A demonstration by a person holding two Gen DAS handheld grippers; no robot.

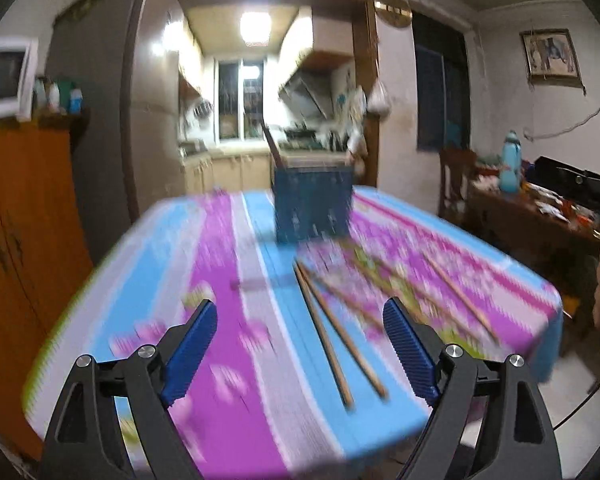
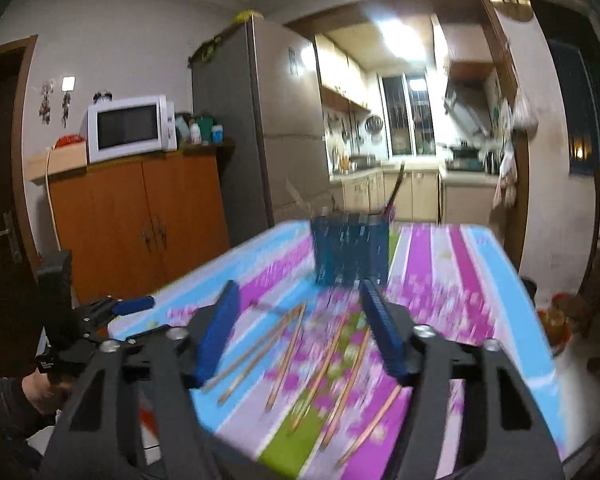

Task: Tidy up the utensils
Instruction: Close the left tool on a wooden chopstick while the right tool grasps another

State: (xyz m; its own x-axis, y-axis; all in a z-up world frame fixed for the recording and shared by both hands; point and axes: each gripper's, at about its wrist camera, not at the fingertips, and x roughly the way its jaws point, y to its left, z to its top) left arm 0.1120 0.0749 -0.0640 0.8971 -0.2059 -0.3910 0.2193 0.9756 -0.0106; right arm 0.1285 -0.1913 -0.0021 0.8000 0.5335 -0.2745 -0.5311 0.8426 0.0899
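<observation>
White microwave fully in right view

Dim room; bright kitchen ceiling light; motion blur; fisheye edges

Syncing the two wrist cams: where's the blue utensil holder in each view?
Left wrist: blue utensil holder sits centre frame, at the far end of the table, beyond the loose chopsticks.
Right wrist: same holder just right of centre, above the gap between the open right gripper fingers.
Shared landmark: the lit kitchen window behind it.
</observation>
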